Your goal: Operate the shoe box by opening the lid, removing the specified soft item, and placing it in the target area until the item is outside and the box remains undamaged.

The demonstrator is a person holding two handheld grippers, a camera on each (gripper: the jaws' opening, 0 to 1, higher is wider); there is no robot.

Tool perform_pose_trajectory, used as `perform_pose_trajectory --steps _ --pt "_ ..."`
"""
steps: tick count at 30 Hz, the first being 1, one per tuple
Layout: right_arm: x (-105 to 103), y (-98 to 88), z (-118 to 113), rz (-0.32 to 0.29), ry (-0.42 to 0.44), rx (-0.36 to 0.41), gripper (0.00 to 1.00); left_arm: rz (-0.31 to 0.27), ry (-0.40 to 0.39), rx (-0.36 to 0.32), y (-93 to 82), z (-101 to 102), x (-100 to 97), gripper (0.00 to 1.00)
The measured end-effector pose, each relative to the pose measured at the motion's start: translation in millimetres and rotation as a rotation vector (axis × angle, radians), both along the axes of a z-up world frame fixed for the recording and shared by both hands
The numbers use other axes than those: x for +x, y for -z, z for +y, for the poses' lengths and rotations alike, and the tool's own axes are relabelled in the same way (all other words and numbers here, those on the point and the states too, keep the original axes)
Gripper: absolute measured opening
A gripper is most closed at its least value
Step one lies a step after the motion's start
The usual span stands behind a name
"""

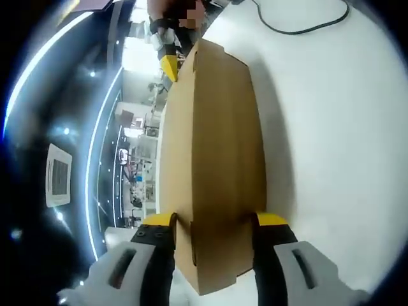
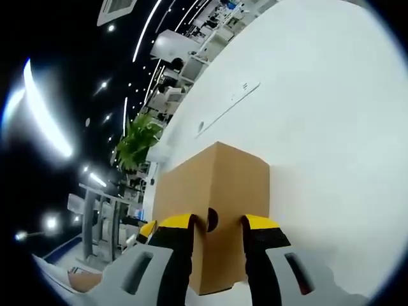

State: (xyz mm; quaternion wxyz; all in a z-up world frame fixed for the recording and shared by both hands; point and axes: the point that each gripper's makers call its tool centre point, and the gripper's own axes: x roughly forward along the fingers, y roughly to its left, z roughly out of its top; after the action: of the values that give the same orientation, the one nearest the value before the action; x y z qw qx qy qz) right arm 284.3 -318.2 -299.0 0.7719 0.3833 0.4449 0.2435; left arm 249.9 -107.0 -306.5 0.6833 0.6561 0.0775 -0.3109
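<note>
I see the shoe box [image 1: 217, 166] lying closed on the white table [image 1: 331, 140], so its contents are hidden from me. My left gripper [image 1: 215, 223] pinches its near end at 6 o'clock, the other gripper [image 1: 169, 64] at 12. My right gripper [image 2: 215, 224] clamps the box end [image 2: 213, 204] at 6 o'clock.

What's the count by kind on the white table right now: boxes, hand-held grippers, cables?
Cardboard shoe box: 1
Hand-held grippers: 2 (left hand-held gripper, right hand-held gripper)
Black cable: 1
Total: 4
</note>
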Motion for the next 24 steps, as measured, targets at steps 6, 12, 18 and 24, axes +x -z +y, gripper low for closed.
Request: perform_pose_trajectory --steps 6,12,18,24 --pt "-0.3 -0.2 0.3 0.005 0.004 0.006 0.3 -0.008 -0.021 0.001 0.2 -0.2 0.0 0.47" --pt "-1.3 -0.7 1.0 0.001 0.015 0.008 0.31 -0.013 -0.027 0.0 2.2 0.1 -0.1 0.46" --pt "0.0 -3.2 0.1 -0.045 -0.008 -0.058 0.31 -0.01 -0.018 -0.001 1.3 0.1 -0.8 0.46" --pt "2.4 -12.8 1.4 -0.092 -0.034 -0.107 0.31 -0.01 -0.022 0.004 1.7 -0.2 -1.0 0.46"
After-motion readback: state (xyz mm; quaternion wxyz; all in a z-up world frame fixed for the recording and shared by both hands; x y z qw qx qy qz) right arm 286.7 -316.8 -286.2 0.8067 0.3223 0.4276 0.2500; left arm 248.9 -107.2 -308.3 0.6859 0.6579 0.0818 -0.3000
